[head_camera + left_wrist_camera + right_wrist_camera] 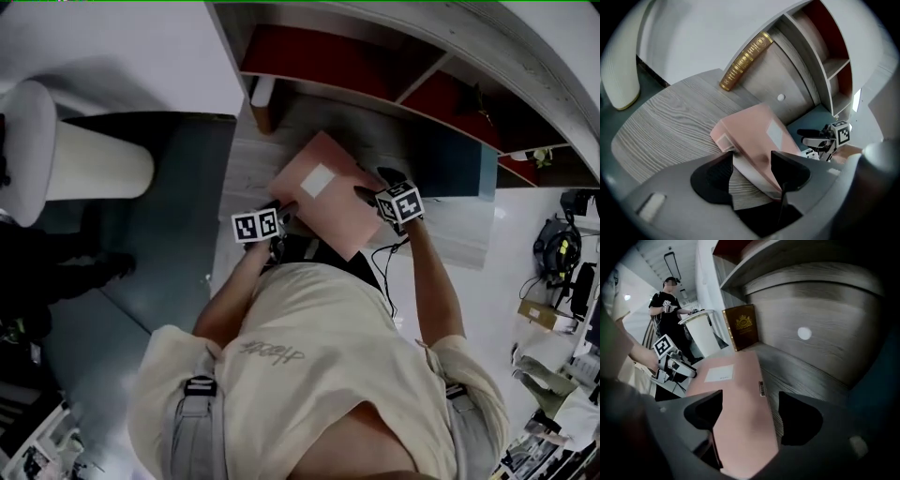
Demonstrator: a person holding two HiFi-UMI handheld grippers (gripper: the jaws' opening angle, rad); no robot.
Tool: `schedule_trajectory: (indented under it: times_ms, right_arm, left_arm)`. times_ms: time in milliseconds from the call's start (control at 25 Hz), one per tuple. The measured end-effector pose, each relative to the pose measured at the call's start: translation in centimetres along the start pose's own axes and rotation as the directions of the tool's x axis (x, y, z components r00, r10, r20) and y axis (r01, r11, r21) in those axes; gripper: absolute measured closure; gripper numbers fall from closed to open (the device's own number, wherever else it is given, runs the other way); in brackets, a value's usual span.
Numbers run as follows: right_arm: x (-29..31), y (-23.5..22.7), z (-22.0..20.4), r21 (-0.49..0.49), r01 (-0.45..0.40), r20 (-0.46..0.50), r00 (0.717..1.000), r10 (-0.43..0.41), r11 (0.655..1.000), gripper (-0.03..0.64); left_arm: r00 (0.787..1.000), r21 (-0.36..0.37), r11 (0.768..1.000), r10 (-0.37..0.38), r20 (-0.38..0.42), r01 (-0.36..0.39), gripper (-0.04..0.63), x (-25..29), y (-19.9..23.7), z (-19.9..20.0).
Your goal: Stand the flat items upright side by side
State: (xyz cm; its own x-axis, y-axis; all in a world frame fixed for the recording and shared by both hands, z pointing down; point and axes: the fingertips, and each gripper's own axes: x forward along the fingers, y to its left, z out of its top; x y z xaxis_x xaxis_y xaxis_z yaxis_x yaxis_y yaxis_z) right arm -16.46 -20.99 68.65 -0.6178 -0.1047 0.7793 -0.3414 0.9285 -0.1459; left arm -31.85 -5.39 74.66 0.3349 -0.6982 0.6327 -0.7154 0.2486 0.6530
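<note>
A pink book [323,192] with a white label lies tilted on the grey wood desk [248,164]. My left gripper [272,223] is shut on its near left corner and holds that end raised; in the left gripper view the corner [750,140] sits wedged between the two jaws of that gripper [751,164], page edges facing down. My right gripper [380,194] is at the book's right edge. Its jaws stand open and wide in the right gripper view [750,420], the pink cover [740,399] passing between them without touching the pads. A brown book with gold print [740,326] leans upright against the cabinet [745,61].
Open shelves with red back panels [319,61] rise behind the desk. A rounded cabinet door with a white knob [804,333] stands right of the brown book. A white round pedestal [94,164] stands left of the desk. A person in black [670,310] works in the background.
</note>
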Motion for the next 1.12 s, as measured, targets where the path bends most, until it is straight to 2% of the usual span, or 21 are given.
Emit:
schedule_trajectory:
  times_ms: [280, 520, 720, 880, 1120]
  right_arm:
    - [2.7, -0.8, 0.6, -0.064, -0.198, -0.099, 0.976, 0.192, 0.978, 0.239]
    - [6.1, 0.2, -0.3, -0.071, -0.390, -0.171, 0.911, 0.374, 0.918, 0.238]
    - [6.8, 0.8, -0.2, -0.038, -0.450, -0.196, 0.879, 0.435, 0.892, 0.216]
    - [7.8, 0.7, -1.1, 0.033, -0.479, -0.227, 0.851, 0.473, 0.877, 0.188]
    - [7.2, 1.2, -0.8, 0.023, -0.499, -0.208, 0.845, 0.492, 0.866, 0.189]
  left_arm:
    - [0.998, -0.178, 0.984, 0.027, 0.056, -0.017, 0.323, 0.6, -0.5, -0.7]
    - [0.992, -0.257, 0.966, 0.046, 0.119, -0.014, 0.299, 1.1, -1.6, -1.7]
    - [0.984, -0.322, 0.946, 0.079, 0.157, -0.025, 0.287, 1.4, -1.2, -2.4]
    - [0.983, -0.407, 0.913, 0.045, 0.179, 0.032, 0.276, 2.0, -1.1, -2.6]
    - [0.980, -0.403, 0.915, 0.049, 0.193, 0.034, 0.287, 1.2, -1.8, -2.8]
